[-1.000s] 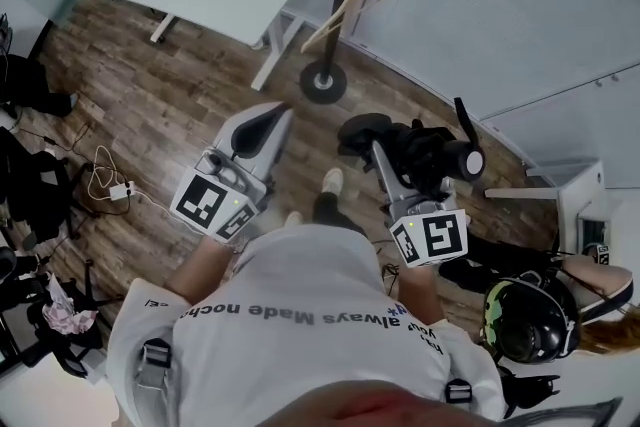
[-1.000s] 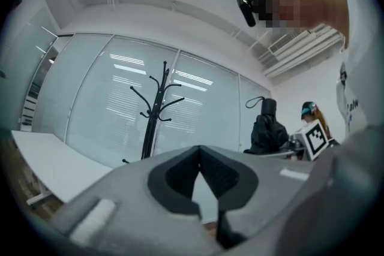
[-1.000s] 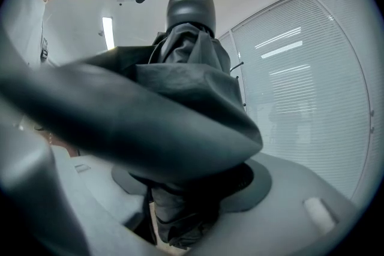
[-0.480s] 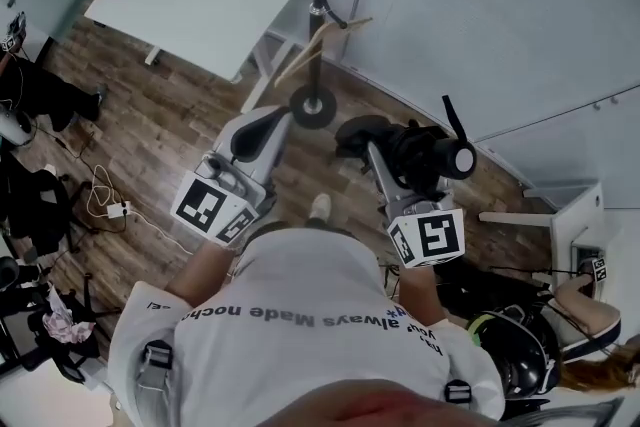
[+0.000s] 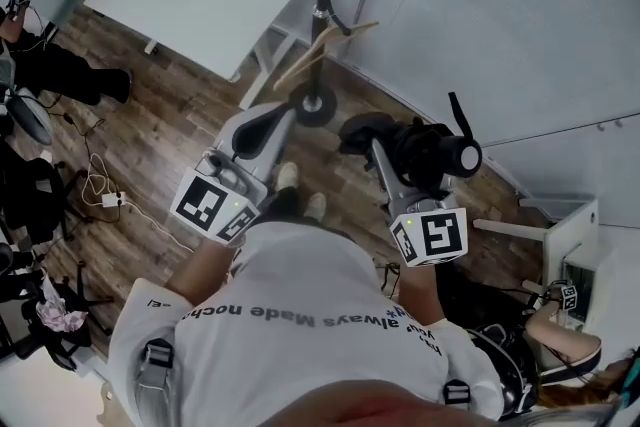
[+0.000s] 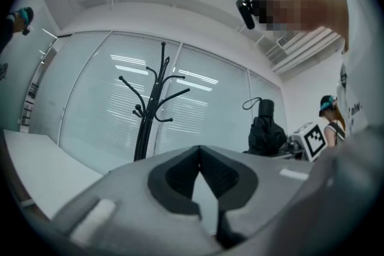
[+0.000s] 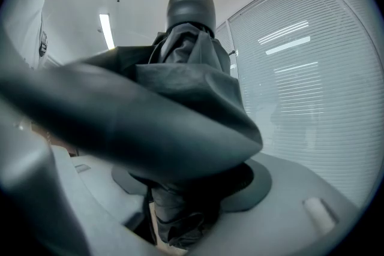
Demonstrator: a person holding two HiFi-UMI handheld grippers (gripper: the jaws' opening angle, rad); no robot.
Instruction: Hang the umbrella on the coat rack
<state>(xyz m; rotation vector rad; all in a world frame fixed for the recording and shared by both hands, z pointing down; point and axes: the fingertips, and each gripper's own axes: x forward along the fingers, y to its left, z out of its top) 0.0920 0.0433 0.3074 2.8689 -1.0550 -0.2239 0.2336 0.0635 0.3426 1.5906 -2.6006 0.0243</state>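
Observation:
The black coat rack (image 5: 321,5) stands on its round base ahead of me, by the glass wall; in the left gripper view the coat rack (image 6: 152,106) shows several bare curved hooks. The folded black umbrella (image 5: 432,155) sits in my right gripper (image 5: 400,143), which is shut on it, strap end up. In the right gripper view the umbrella (image 7: 192,87) fills the frame and hides the jaws of the right gripper (image 7: 180,189). My left gripper (image 5: 262,120) is shut and holds nothing; in its own view the left gripper (image 6: 200,153) points towards the rack, with the umbrella (image 6: 264,129) to the right.
A wooden hanger (image 5: 322,55) hangs low on the rack. A white table (image 5: 190,0) stands to the rack's left. Cables (image 5: 100,185) and dark gear lie on the wood floor at the left. Another person (image 5: 560,335) is at the lower right.
The person has stepped forward, so the rack's base now lies closer and lower in the head view. Both grippers kept their pose, the umbrella still held in the right one.

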